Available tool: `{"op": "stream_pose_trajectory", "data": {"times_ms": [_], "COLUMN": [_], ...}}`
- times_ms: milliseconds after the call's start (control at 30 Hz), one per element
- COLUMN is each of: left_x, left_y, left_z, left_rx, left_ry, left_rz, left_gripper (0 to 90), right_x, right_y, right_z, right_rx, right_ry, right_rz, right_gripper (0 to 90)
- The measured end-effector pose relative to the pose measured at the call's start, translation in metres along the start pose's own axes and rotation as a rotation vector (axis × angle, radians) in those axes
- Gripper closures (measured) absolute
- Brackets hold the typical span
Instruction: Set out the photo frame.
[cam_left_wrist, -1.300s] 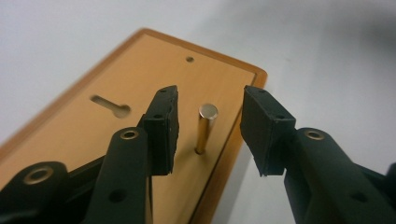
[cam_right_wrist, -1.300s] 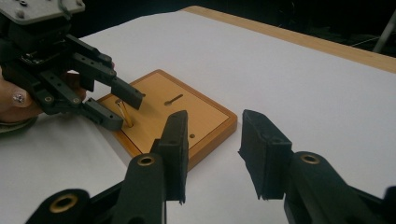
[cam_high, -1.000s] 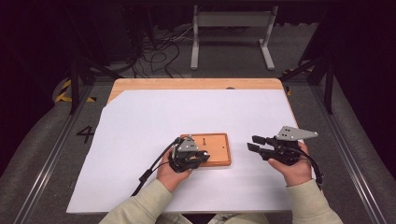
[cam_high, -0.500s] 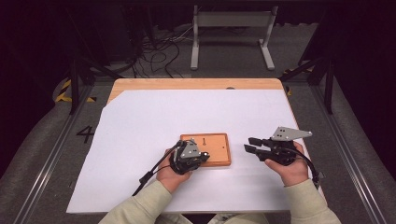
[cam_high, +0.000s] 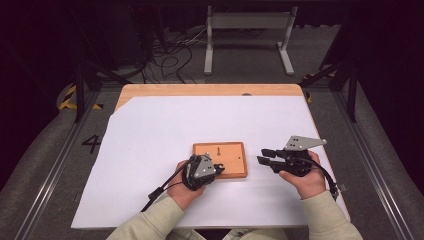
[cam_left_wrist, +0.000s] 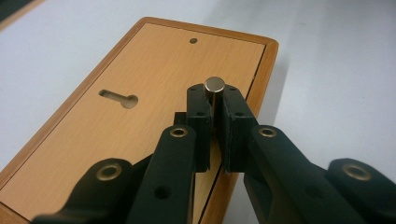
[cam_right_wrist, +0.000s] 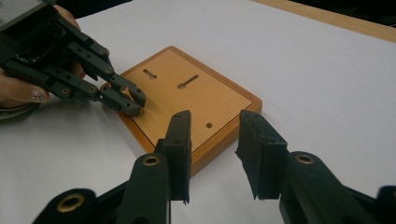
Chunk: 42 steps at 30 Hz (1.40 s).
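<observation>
one wooden board (cam_high: 220, 159), near the front edge of the white-covered bench (cam_high: 150, 150). left gripper (cam_left_wrist: 214, 100) pinches a metal pin (cam_left_wrist: 214, 85) at the board's near-left corner, unmoved since a second ago. right gripper (cam_right_wrist: 212, 140) jaws spread, empty, beside the board's right edge. insertion pending.

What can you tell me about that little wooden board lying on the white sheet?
The wooden board is a flat, light-brown rectangle with rounded corners and a darker rim. It lies flat on the white sheet. Its face has keyhole-shaped slots and a small round hole. At one edge the left gripper is shut on a small metal pin standing upright over the board. The right gripper hovers open beside it, not touching.
</observation>
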<state>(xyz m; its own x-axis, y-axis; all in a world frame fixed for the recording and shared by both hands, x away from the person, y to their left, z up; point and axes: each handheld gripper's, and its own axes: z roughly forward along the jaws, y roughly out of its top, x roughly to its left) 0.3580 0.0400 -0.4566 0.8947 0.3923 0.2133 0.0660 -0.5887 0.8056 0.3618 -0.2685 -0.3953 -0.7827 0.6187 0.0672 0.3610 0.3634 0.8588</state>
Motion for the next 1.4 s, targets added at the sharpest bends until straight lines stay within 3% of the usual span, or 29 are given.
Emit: {"op": "stream_pose_trajectory", "data": {"times_ms": [33, 167, 433, 567, 667, 833, 967, 1067, 1233, 1400], "left_x": [-0.003, -0.008, -0.016, -0.017, -0.017, -0.017, -0.018, -0.018, -0.018, -0.018], "left_y": [-0.001, -0.006, -0.008, -0.008, -0.009, -0.009, -0.009, -0.009, -0.009, -0.01], "left_z": [-0.001, -0.002, -0.004, -0.004, -0.003, -0.004, -0.004, -0.004, -0.004, -0.004], "left_rx": [-0.009, -0.034, -0.042, -0.041, -0.044, -0.039, -0.039, -0.037, -0.028, -0.024], "left_ry": [0.017, 0.043, 0.088, 0.091, 0.085, 0.091, 0.09, 0.09, 0.101, 0.105], "left_rz": [0.022, 0.046, 0.141, 0.145, 0.144, 0.151, 0.158, 0.157, 0.16, 0.155], "left_gripper": [84.2, 84.1, 84.1, 84.1, 84.2, 84.2, 84.2, 84.2, 83.8, 83.6], "right_x": [0.001, 0.003, 0.004, 0.003, -0.005, -0.018, -0.03, -0.037, -0.037, -0.043], "right_y": [0.001, 0.006, 0.011, 0.015, 0.025, 0.034, 0.035, 0.033, 0.03, 0.026], "right_z": [0.002, 0.006, 0.017, 0.026, 0.04, 0.063, 0.079, 0.09, 0.103, 0.117], "right_rx": [0.003, 0.007, 0.031, 0.05, 0.092, 0.166, 0.214, 0.237, 0.284, 0.307], "right_ry": [0.004, 0.009, 0.013, 0.018, 0.024, 0.04, 0.039, 0.058, 0.075, 0.148], "right_rz": [-0.007, -0.034, -0.039, -0.021, 0.02, 0.095, 0.167, 0.195, 0.201, 0.268], "right_gripper": [64.6, 62.2, 57.1, 49.0, 37.5, 30.2, 26.7, 24.6, 22.1, 20.0]}}
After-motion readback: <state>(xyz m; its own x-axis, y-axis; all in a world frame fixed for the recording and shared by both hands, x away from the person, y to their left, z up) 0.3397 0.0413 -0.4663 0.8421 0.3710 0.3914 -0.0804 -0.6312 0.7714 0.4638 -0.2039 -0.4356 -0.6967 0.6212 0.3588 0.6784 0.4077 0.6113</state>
